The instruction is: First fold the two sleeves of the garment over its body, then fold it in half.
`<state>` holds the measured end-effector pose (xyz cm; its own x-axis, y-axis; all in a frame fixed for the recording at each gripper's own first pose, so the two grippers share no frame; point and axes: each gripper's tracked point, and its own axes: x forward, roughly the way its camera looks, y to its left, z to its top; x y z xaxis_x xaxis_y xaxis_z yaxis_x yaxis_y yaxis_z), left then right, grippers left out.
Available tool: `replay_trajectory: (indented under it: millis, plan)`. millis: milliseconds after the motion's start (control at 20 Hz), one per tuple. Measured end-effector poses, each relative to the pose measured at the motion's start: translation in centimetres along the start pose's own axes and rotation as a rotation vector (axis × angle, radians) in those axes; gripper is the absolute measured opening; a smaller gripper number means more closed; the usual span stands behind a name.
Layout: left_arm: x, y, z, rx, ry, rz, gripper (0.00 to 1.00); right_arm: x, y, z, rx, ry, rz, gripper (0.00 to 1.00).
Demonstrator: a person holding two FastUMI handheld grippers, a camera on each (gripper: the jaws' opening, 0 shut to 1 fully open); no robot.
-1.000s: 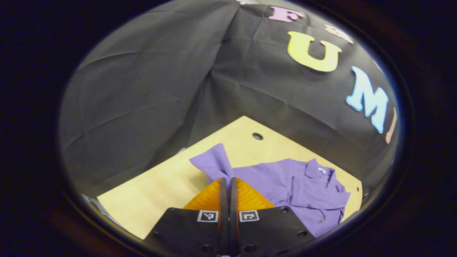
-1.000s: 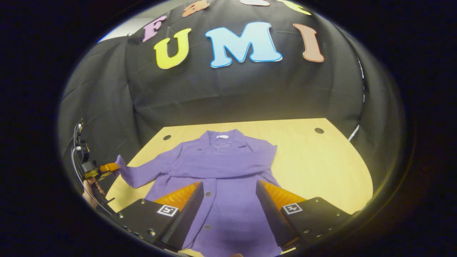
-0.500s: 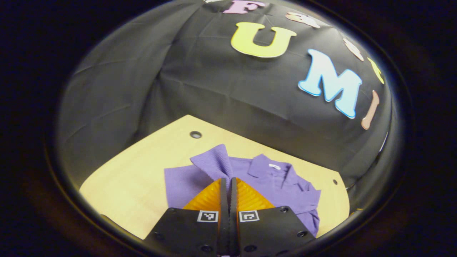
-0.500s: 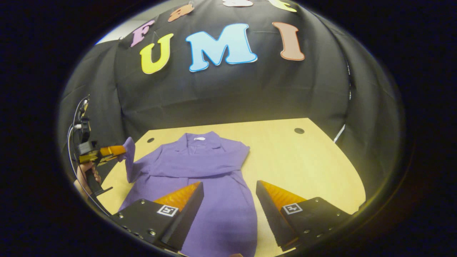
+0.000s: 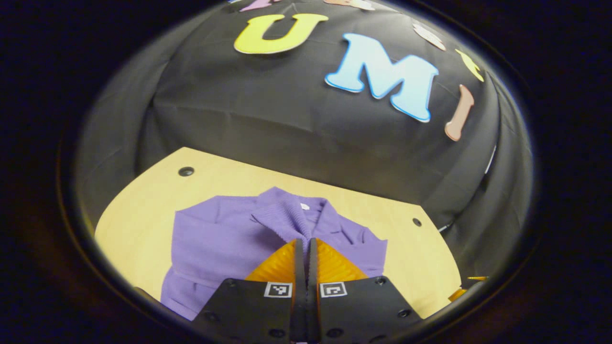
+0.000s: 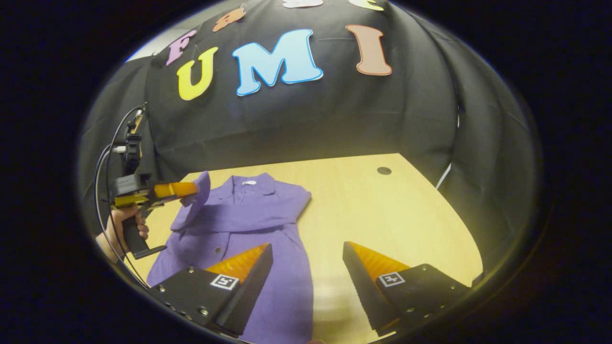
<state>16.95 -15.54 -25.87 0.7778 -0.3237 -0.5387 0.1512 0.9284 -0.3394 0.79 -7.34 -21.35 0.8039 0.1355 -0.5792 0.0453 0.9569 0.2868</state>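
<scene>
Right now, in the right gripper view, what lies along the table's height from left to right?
Hand on the left gripper → lifted sleeve cuff → purple shirt → bare wooden table → table hole.

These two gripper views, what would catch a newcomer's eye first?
The purple shirt stands out, spread on the pale wooden table with its collar toward the black cloth wall. Next, the left gripper, held by a hand at the left of the right gripper view, pinches a sleeve and lifts it over the shirt's body. The right gripper hangs open over the shirt's near edge.
</scene>
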Motion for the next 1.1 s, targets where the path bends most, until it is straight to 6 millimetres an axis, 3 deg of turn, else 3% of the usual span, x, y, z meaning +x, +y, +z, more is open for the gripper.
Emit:
replay_trajectory:
  millis: [200, 500, 750, 850, 1100]
  plan:
    - [2.1, -3.7, -2.4, 0.067, 0.045, -0.034, 0.07, -0.1, -1.1, -1.2, -0.004, 0.021, 0.017, 0.90]
    - [3.3, -8.1, -5.4, 0.136, 0.100, -0.099, 0.07, -0.6, -2.2, -2.5, -0.016, 0.045, 0.020, 0.90]
    - [4.4, -8.6, -7.7, 0.213, 0.141, -0.136, 0.08, -1.1, -1.8, -3.3, 0.026, 0.047, -0.004, 0.90]
    - [3.9, -9.2, -7.6, 0.206, 0.131, -0.171, 0.15, -1.6, -0.6, -4.2, 0.024, 0.066, 0.003, 0.90]
    - [1.8, -8.7, -7.1, 0.197, 0.088, -0.182, 0.60, -2.6, 0.7, -5.7, 0.010, 0.089, -0.019, 0.90]
